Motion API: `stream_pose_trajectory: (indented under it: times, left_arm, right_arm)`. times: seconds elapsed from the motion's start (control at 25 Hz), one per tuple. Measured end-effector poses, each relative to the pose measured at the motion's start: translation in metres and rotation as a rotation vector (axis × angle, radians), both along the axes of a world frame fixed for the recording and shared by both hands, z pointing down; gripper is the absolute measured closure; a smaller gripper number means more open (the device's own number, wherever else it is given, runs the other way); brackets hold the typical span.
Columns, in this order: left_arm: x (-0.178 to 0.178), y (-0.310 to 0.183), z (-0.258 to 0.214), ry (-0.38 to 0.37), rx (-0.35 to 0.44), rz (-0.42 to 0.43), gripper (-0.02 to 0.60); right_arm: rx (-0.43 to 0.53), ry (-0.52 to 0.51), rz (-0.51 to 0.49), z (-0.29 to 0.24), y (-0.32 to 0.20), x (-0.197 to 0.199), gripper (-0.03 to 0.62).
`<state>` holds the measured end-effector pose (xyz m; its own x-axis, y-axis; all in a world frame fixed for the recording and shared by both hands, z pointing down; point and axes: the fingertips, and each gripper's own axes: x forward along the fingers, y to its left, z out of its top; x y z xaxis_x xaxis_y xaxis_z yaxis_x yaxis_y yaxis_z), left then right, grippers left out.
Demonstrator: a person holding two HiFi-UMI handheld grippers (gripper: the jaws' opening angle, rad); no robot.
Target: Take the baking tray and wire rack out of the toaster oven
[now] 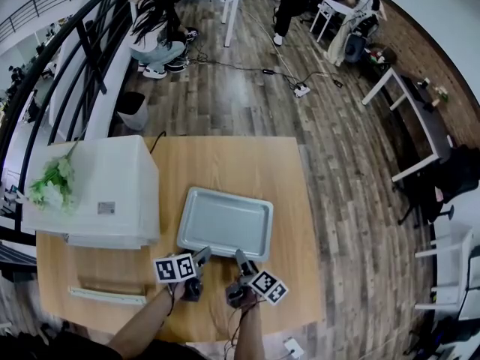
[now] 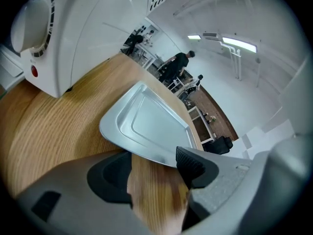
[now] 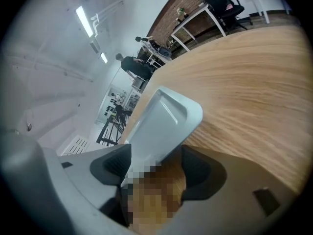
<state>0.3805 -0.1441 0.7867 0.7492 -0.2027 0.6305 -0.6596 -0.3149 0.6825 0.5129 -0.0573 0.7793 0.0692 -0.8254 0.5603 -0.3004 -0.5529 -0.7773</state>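
Jaws of left gripper (image 1: 203,254) and right gripper (image 1: 241,258) stand released at baking tray (image 1: 225,220) edge.

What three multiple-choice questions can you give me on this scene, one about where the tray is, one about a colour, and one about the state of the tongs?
1. Where is the baking tray?
A. On the floor
B. On the wooden table, right of the toaster oven
C. On a chair

2. What colour is the toaster oven?
A. White
B. Black
C. Red

3. How do the left tongs and right tongs stand?
A. Both shut on the tray
B. One shut, one open
C. Both open

Answers:
1. B: the head view shows the tray lying flat on the wood beside the oven.
2. A: its casing is white in the head view and the left gripper view.
3. C: each gripper view shows the jaws apart at the tray's near rim, with no pad pressing on it.
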Motion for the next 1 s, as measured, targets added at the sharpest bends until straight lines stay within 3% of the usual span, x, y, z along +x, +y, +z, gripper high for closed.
stream_pose_trajectory:
  times: [0.48, 1.0]
  left_arm:
    - [-0.012, 0.012, -0.01, -0.004, 0.03, 0.0, 0.301]
    - [-0.03, 0.018, -0.077, 0.021, 0.25, 0.081, 0.302]
  right_arm:
    - [0.017, 0.039, -0.021, -0.001, 0.017, -0.007, 0.289]
    - [0.032, 0.251, -0.111, -0.062, 0.024, -0.025, 0.312]
